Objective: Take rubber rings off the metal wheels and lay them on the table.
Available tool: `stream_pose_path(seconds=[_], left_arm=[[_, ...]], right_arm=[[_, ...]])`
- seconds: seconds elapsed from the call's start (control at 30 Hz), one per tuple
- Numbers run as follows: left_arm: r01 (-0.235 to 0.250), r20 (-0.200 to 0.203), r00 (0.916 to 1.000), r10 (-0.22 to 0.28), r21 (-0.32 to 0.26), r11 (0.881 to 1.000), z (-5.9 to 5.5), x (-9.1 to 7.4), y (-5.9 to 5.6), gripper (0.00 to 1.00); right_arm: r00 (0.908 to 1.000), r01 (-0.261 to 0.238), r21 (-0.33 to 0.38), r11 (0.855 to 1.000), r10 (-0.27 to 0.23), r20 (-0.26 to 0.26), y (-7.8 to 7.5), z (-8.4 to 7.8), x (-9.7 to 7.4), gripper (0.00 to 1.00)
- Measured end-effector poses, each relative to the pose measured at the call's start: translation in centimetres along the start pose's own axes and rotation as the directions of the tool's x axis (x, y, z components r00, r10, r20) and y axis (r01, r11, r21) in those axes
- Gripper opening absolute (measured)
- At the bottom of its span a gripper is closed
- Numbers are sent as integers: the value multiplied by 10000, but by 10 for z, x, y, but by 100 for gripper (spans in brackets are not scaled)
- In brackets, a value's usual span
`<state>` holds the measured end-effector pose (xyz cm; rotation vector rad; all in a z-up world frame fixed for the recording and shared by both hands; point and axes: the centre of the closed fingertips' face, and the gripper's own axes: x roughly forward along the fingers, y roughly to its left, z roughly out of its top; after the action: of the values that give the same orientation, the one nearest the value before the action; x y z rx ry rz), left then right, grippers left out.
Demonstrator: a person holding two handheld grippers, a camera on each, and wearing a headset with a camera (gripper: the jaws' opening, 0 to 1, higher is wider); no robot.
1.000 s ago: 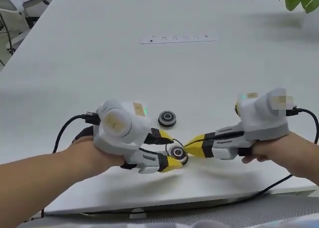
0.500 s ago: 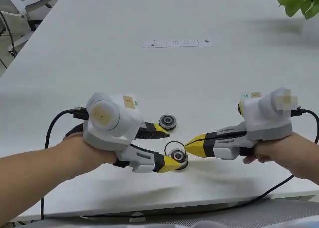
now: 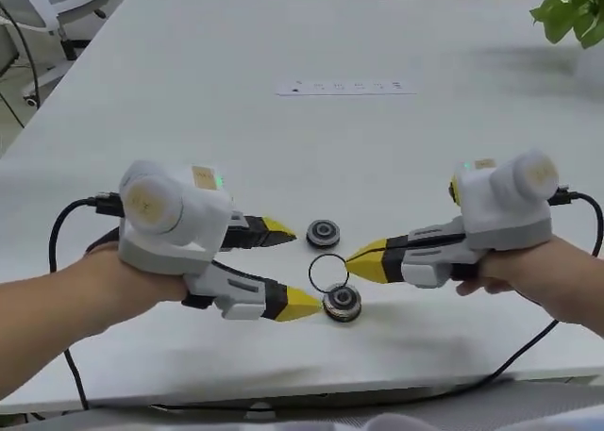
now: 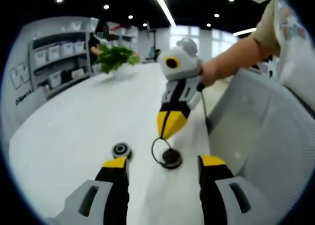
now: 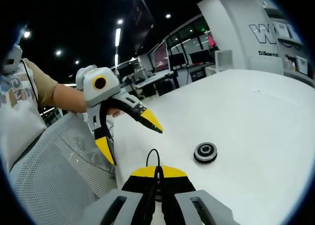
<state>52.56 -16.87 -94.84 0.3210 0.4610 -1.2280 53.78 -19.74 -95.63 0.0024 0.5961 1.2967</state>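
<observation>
My right gripper is shut on a thin black rubber ring, pinched at the ring's right side. The ring's lower edge reaches a metal wheel lying on the white table; I cannot tell whether they touch. A second wheel with a dark rim lies just behind. My left gripper stands open to the left, jaws apart with nothing between them. In the left gripper view the ring hangs from the right gripper above the near wheel. In the right gripper view the ring rises from my shut jaws.
A white power strip lies far back at the table's middle. Green plant leaves show at the back right, an office chair at the back left. The table's front edge runs just below both hands; cables trail from both grippers.
The left gripper let go of the near wheel and drew back to the left, jaws open. The right gripper pulled the ring up off that wheel, which now lies on the table.
</observation>
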Motion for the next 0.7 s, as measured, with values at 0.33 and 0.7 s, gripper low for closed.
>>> stream_pose_path(seconds=[0.33, 0.7], left_arm=[[-470, 191, 9987, 477, -361, 9982, -5, -20, 8, 64], [-971, 212, 9949, 988, -695, 9928, -16, -37, 17, 65]], right_arm=[[9997, -145, -248, 9996, 141, -179, -1, 12, 19, 0], [9977, -437, -411, 9982, 415, -527, 1, 15, 43, 0]])
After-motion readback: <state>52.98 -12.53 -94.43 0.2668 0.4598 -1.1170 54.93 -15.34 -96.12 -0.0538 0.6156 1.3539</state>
